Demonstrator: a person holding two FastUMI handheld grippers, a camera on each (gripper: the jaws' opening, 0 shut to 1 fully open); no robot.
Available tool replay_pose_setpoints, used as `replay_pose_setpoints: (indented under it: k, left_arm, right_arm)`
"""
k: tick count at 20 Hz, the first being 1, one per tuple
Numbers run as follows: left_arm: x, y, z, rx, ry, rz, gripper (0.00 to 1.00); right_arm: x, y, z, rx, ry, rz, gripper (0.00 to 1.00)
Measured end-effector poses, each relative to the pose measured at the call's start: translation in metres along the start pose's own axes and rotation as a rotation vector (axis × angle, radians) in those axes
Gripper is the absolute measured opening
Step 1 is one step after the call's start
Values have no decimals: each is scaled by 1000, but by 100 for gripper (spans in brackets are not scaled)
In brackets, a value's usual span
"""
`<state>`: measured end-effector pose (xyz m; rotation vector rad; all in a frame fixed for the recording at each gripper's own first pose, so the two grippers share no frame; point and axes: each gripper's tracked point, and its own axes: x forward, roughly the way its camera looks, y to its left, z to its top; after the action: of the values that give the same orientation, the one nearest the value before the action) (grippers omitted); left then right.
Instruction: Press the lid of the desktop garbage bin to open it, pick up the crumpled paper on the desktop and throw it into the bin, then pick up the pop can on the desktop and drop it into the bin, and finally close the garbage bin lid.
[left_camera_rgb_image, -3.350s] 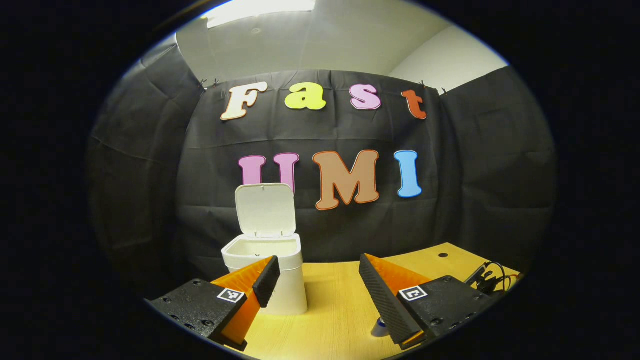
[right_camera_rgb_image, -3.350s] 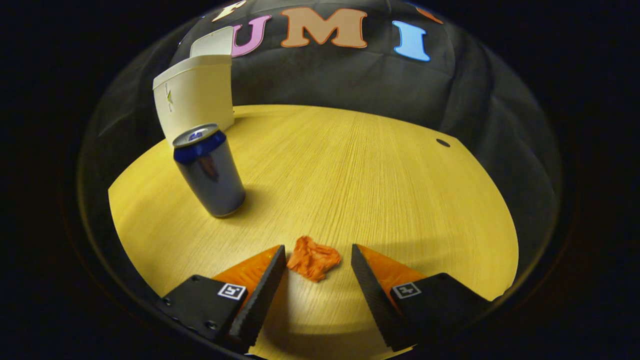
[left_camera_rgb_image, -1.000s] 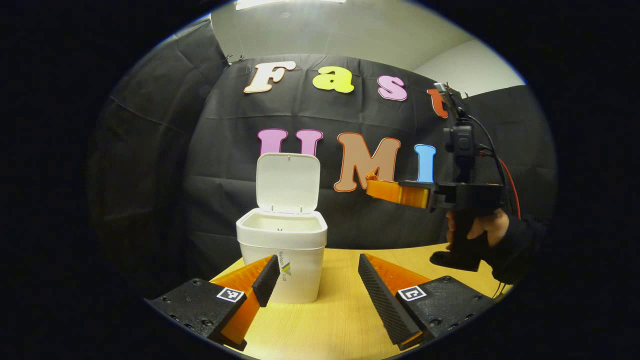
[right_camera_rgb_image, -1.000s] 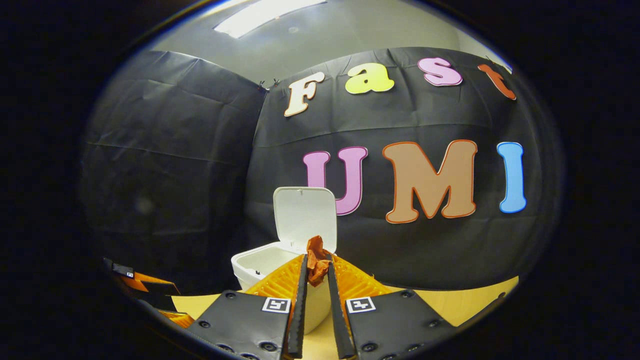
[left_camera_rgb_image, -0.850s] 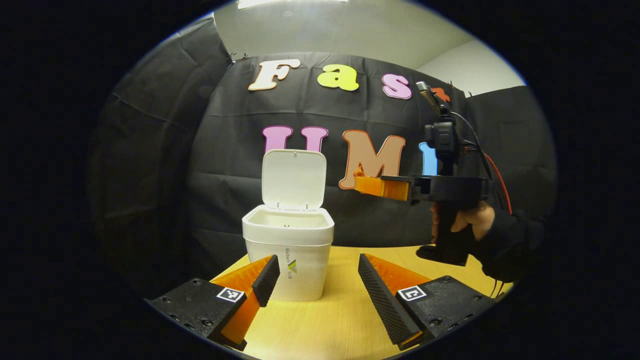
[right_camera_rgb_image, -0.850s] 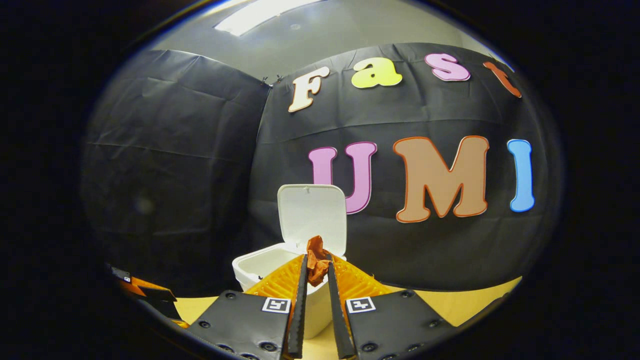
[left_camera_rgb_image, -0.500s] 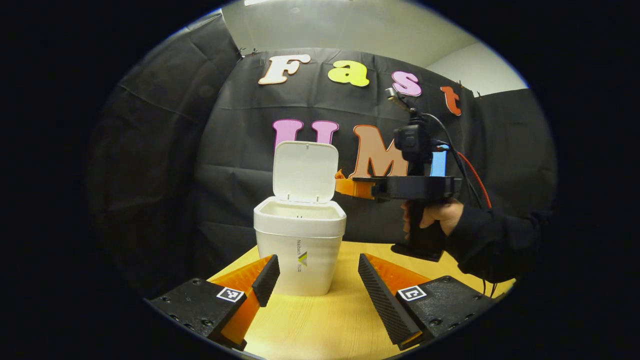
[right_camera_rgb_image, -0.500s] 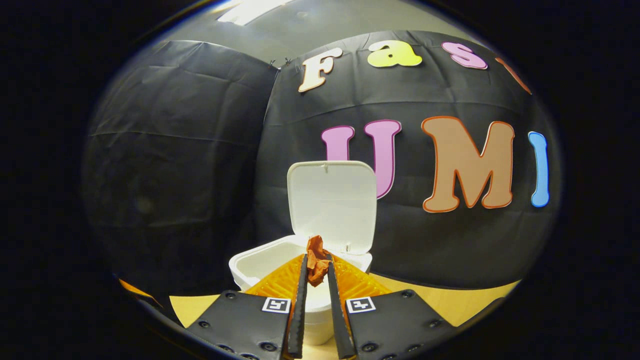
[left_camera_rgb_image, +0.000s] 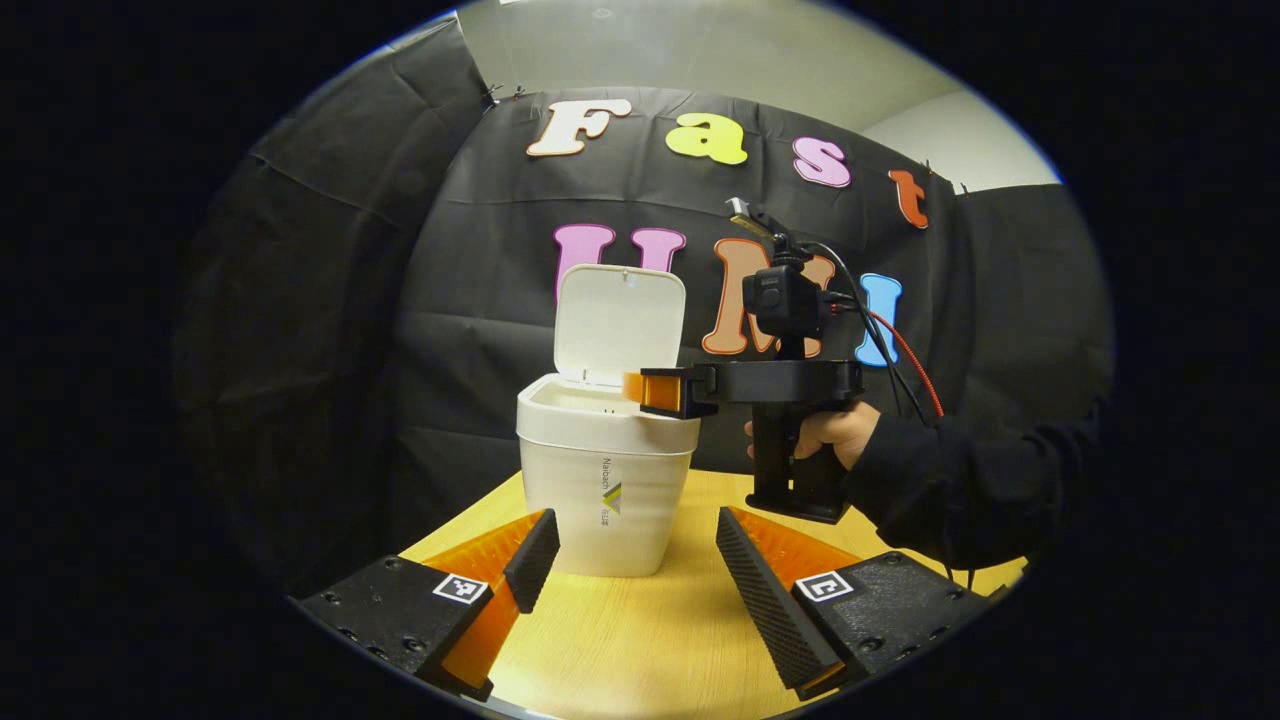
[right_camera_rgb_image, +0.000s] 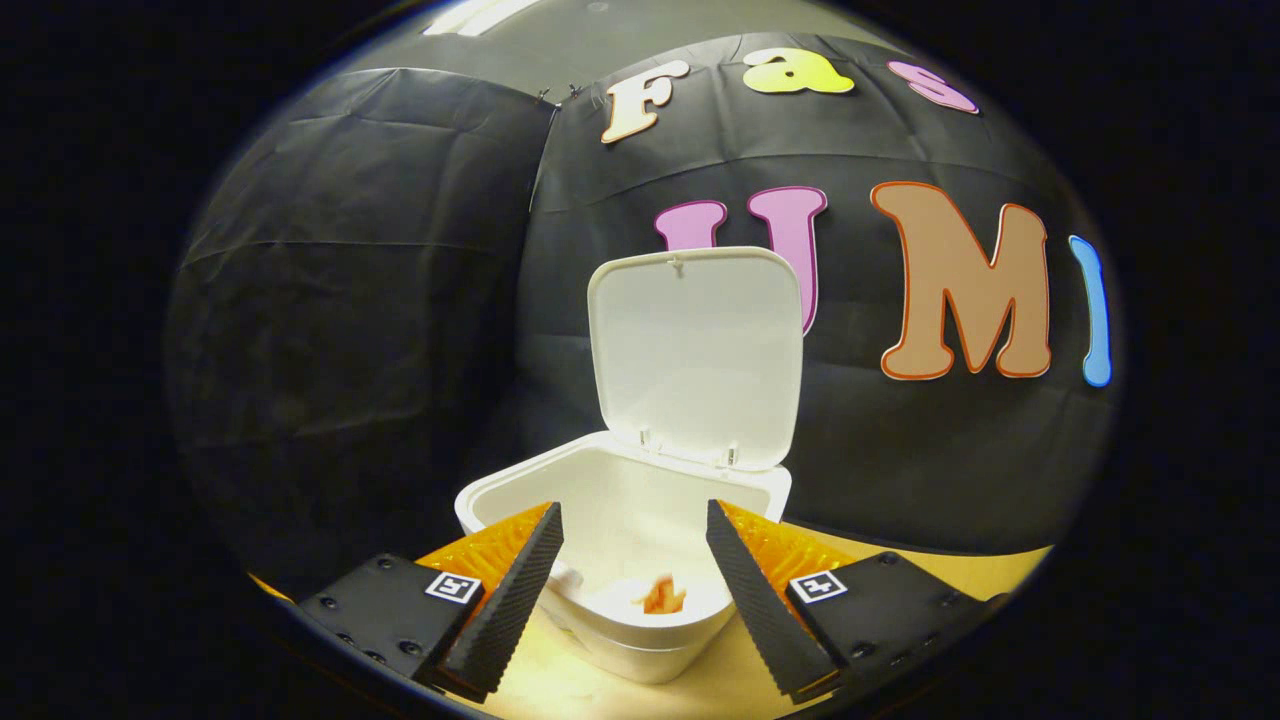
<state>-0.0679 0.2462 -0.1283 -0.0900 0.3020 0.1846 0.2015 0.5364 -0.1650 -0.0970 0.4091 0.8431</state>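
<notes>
**Paper in the bin, both grippers spread**

In the right gripper view, the right gripper (right_camera_rgb_image: 630, 525) hangs over the open mouth of the bin (right_camera_rgb_image: 500, 505) with its fingers spread wide and nothing between them. Through the gap, at 6 o'clock, the crumpled paper (right_camera_rgb_image: 662, 596) lies on the bin's floor, apart from both fingers. The lid (right_camera_rgb_image: 695, 350) stands upright at 12 o'clock, hinged on the far rim, so the mouth is free from the front and both sides. The near rim runs just under the fingertips.

In the left gripper view, the left gripper (left_camera_rgb_image: 635, 545) sits low over the desk (left_camera_rgb_image: 640, 640), also spread wide and holding nothing. The bin (left_camera_rgb_image: 605, 480) stands at 11 o'clock beyond its fingers, with bare desk between. At 1 o'clock the right gripper (left_camera_rgb_image: 655, 390) reaches level over the bin's rim, held by a hand (left_camera_rgb_image: 825, 435) in a dark sleeve (left_camera_rgb_image: 950, 480); cables trail from its back.

The desk is pale wood, its far edge meeting the black cloth wall close behind the bin. A pale ceiling shows above the cloth.
</notes>
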Motion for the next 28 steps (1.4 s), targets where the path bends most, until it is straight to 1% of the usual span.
replay_pose_setpoints:
  k: [1,4,7,8,10,12,13,15,16,19,20,21,22,24,28]
  left_arm:
    - [1,-1,-1,2,-1,-4,95]
    - [2,-9,-1,1,-3,-23,95]
    - [6,-21,-1,4,-3,-55,95]
    - [7,-27,0,5,-5,-69,95]
    - [10,-41,-1,8,-7,-105,95]
    - [13,-58,-6,11,0,-147,95]
    - [14,-66,-9,13,4,-166,95]
    - [17,-86,-14,20,12,-210,95]
    - [18,-96,-15,23,14,-232,95]
    - [18,-126,-23,33,18,-296,95]
    - [17,-135,-25,36,17,-316,95]
    - [17,-145,-28,37,18,-335,95]
    - [17,-153,-31,42,21,-352,95]
    - [17,-170,-42,50,36,-386,95]
    - [20,-194,-69,63,87,-431,95]
  right_arm:
    - [-5,-1,4,-9,-14,-4,99]
    - [-25,-7,18,-26,-68,-26,99]
    - [-53,-20,33,-14,-122,-59,99]
    - [-65,-27,38,-11,-140,-76,96]
    - [-93,-46,48,-10,-182,-121,97]
    - [-126,-70,56,-9,-224,-181,97]
    - [-142,-81,58,-4,-239,-210,100]
    - [-174,-105,58,14,-265,-272,100]
    - [-190,-118,55,23,-270,-307,96]
    - [-236,-154,38,47,-272,-408,96]
    - [-252,-165,30,56,-268,-439,100]
    - [-267,-175,22,63,-262,-471,100]
    - [-281,-185,15,73,-260,-502,96]
    - [-309,-203,-2,92,-251,-567,96]
    - [-353,-225,-38,130,-225,-654,96]
